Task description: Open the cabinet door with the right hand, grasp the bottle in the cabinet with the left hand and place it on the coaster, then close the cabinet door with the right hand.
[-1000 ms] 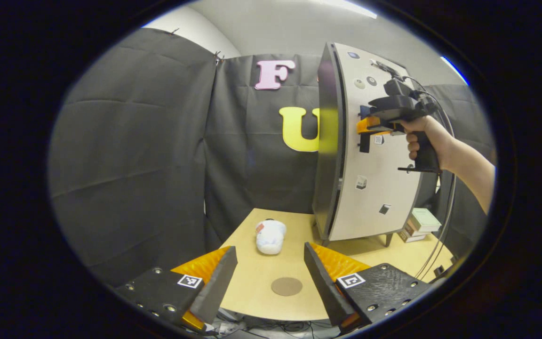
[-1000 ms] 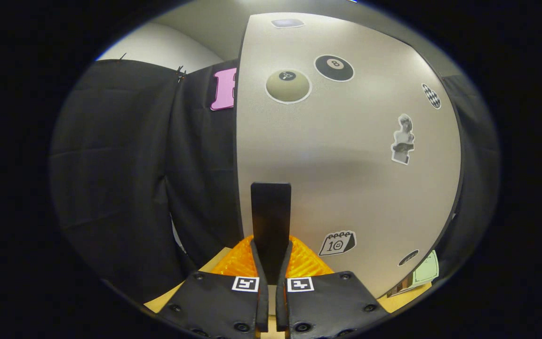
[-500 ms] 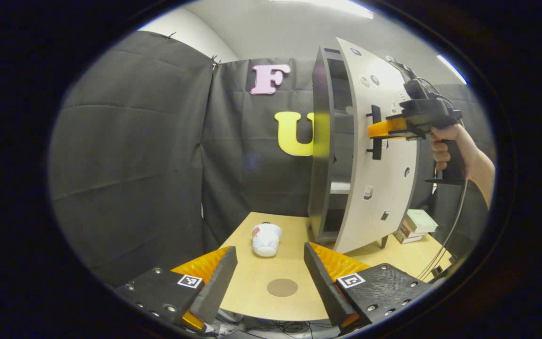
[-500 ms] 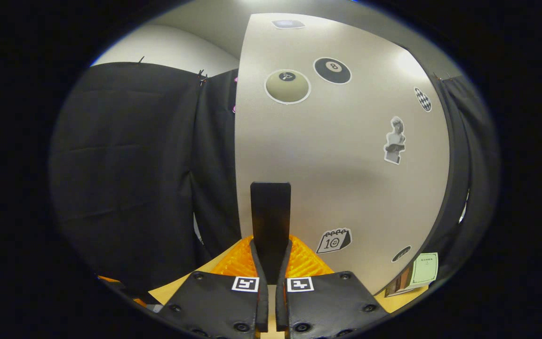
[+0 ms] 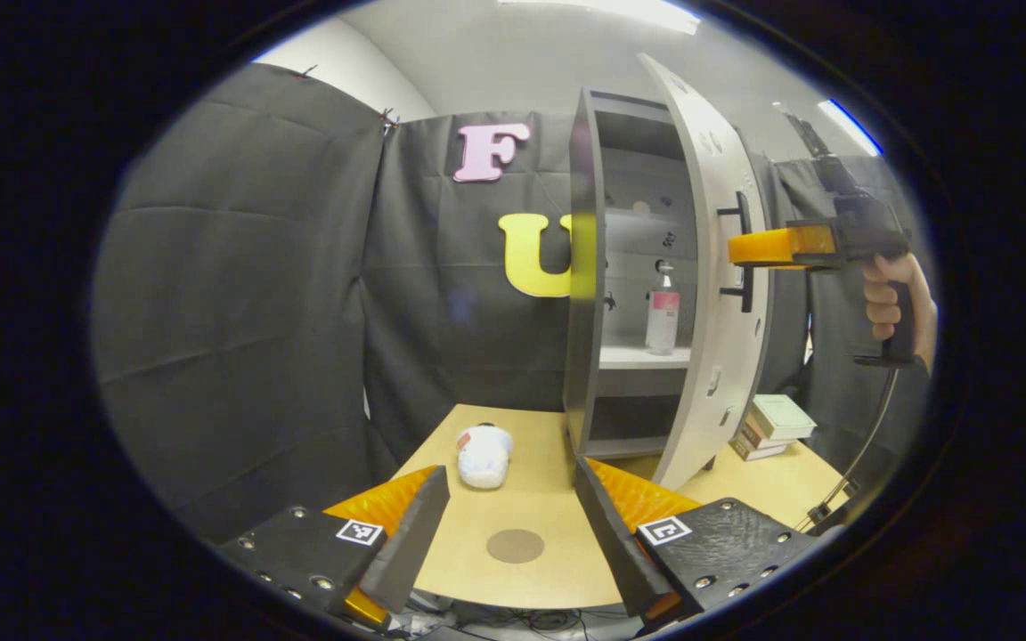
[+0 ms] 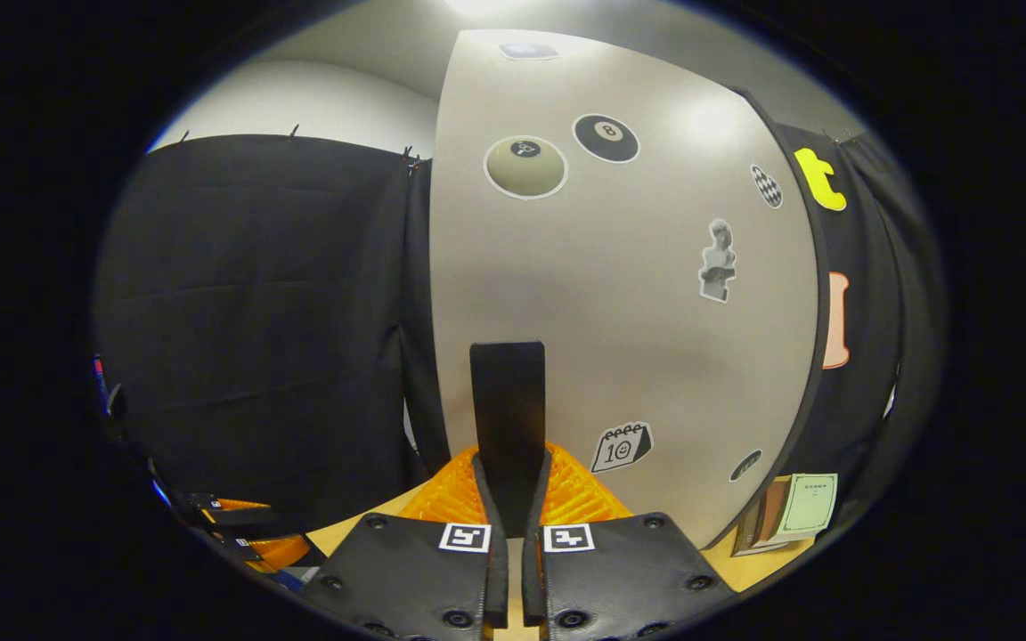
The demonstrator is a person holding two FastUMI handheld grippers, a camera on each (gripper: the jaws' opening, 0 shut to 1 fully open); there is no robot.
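Observation:
The grey cabinet stands on the wooden table with its door swung partly open. My right gripper is shut on the door's black handle; the left gripper view shows that gripper at the handle, held by a hand. Inside, on a shelf, stands a clear bottle with a pink label and pump top. A round brown coaster lies on the table near the front edge. Above it, my left gripper is open and holds nothing.
A white cloth-like bundle lies on the table left of the cabinet. A stack of books sits right of the cabinet, behind the door. A cable hangs from the right gripper.
The right gripper has pulled the door open from shut, uncovering the shelves and the bottle. The left gripper has stayed open over the coaster.

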